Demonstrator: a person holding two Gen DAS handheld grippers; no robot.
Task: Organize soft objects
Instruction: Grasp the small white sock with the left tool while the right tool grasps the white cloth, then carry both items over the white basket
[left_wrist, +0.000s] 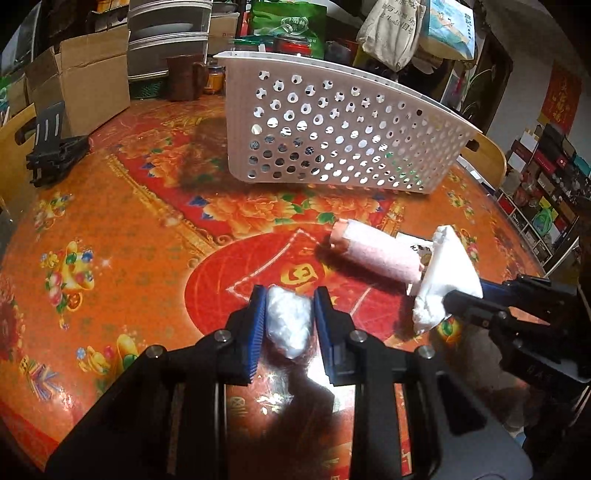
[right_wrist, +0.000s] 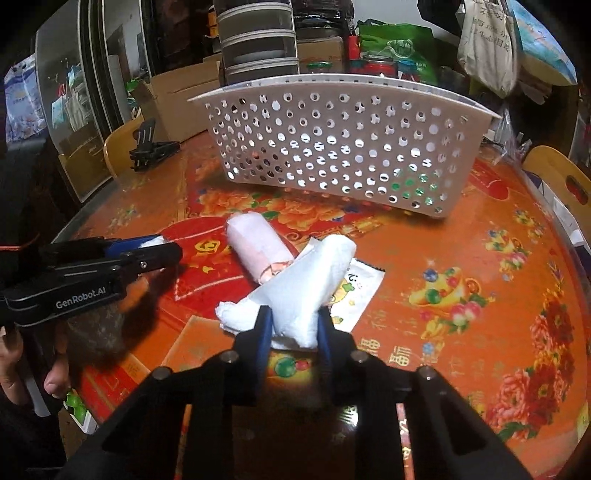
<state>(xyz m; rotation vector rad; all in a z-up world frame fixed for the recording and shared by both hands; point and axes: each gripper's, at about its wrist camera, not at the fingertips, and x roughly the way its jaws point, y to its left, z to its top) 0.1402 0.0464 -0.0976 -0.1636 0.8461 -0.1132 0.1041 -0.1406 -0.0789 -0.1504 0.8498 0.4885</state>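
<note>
Pinching a white wad (left_wrist: 287, 325), the left tongs (left_wrist: 289, 297); right tongs (right_wrist: 293, 314) squeeze a towel (right_wrist: 306, 291) angled up-right.

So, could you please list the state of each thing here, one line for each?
left gripper: shut on the clear plastic bag
right gripper: shut on the white towel
white towel: crumpled, lying across the pink roll's end
pink roll: rolled up, lying on the table
white basket: upright behind them, contents hidden
small packet: flat under the towel
</note>
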